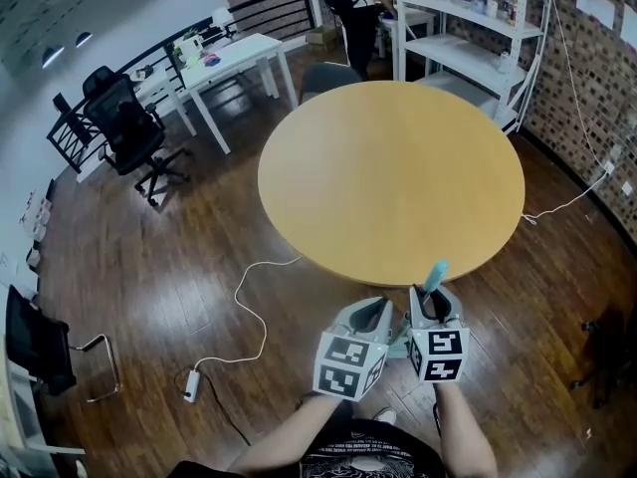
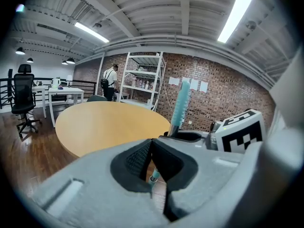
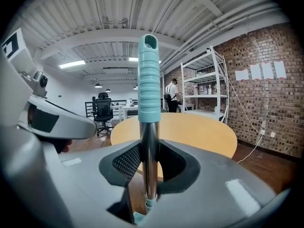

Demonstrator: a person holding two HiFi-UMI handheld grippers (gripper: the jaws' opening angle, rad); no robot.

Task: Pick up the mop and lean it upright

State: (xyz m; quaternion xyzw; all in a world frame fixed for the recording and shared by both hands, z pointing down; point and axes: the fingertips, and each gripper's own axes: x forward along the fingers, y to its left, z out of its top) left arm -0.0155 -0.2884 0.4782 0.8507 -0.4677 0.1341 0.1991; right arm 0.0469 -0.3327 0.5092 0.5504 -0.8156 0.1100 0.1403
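Note:
The mop's handle (image 1: 436,272) is a metal pole with a ribbed teal grip on top, and it stands nearly upright just in front of the round wooden table (image 1: 388,167). My right gripper (image 1: 435,312) is shut on the metal pole (image 3: 149,141) just below the teal grip (image 3: 149,80). Close to its left, my left gripper (image 1: 370,317) has its pads together with nothing between them (image 2: 151,148). From the left gripper view the teal grip (image 2: 180,103) rises beside the right gripper's marker cube (image 2: 237,132). The mop head is hidden.
A white cable (image 1: 249,307) runs over the wooden floor to a power strip (image 1: 191,384). A black office chair (image 1: 129,127) and white desks (image 1: 219,63) stand far left, a white shelf (image 1: 468,28) by the brick wall. A person (image 2: 110,82) stands near the shelf.

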